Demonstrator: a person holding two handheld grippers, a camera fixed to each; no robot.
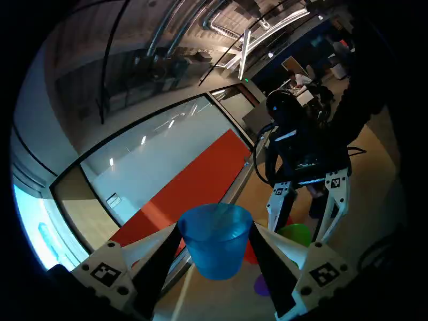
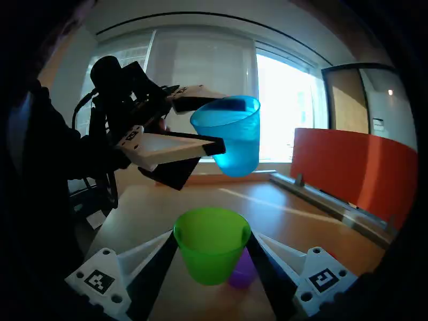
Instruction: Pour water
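I am seeing three cups, one of each colour. The left gripper (image 1: pixel 215 230) is clamping the blue cup (image 1: pixel 215 249) up in the air. The right gripper (image 2: pixel 212 238) is squeezing the green cup (image 2: pixel 211 246) lower down. The purple cup (image 2: pixel 243 272) is sitting just behind it on the table (image 2: pixel 278 214).

The right gripper view is strongly backlit: daylight floods through the large window (image 2: pixel 283 101), which burns out to white, and a pale streak of it lies across the brown wooden tabletop (image 2: pixel 267 200). Against that glare the translucent blue plastic cup (image 2: pixel 235 152) glows, while the left gripper (image 2: pixel 230 125) clamped on it and the person's dark sleeve (image 2: pixel 53 155) sink to near-black. The translucent green plastic cup (image 2: pixel 211 246) is bright and sharp. The left gripper view is dimmer. There, long ceiling strip lights (image 1: pixel 245 53) glare, small highlights dot the frosted glass wall panel (image 1: pixel 160 144), and straight lines bow toward the edges.
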